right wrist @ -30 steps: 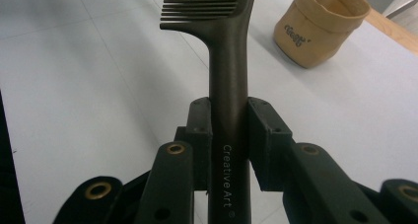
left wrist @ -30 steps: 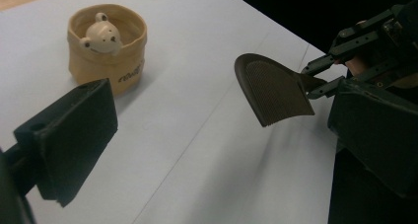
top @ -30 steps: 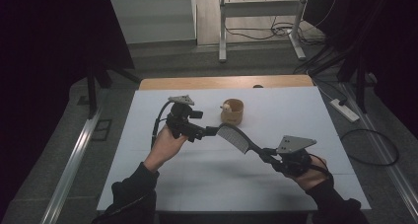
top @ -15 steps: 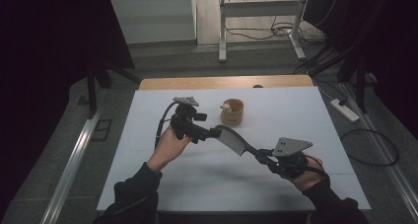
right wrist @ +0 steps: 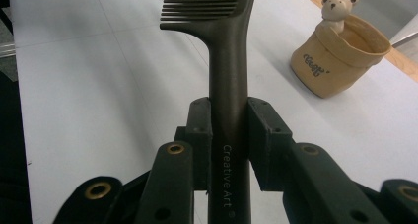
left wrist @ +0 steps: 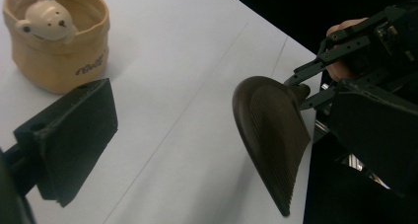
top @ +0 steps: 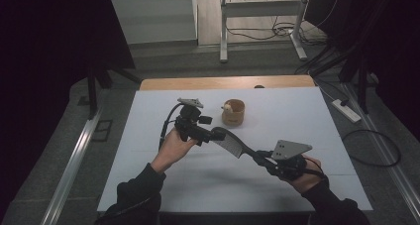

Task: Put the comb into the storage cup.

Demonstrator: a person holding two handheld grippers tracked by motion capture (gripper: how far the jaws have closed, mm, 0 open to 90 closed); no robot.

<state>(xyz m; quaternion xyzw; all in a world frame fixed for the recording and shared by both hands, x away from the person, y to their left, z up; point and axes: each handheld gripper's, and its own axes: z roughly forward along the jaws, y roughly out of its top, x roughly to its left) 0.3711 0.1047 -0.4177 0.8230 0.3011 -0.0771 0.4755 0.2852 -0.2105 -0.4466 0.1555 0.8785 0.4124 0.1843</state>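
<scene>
Dark brown plastic comb [top: 233,143] is held above the white table [top: 307,116], near its middle, with the handle clamped in the right gripper [right wrist: 229,118]. The jaws press on both flat sides of the handle, low on its length, so the toothed head projects free toward the left gripper [top: 214,135]. In the left gripper view that gripper's jaws stand spread, one pad [left wrist: 74,135] to one side and the comb head [left wrist: 268,135] lying in the gap without visible contact. This arrangement is judged to be a hand-over: the wide opening gives clearance to close on the head. The tan pouch [top: 233,112] with a bear figure [left wrist: 44,19] stands upright farther back on the table, well apart from both grippers; it is the likely destination.
</scene>
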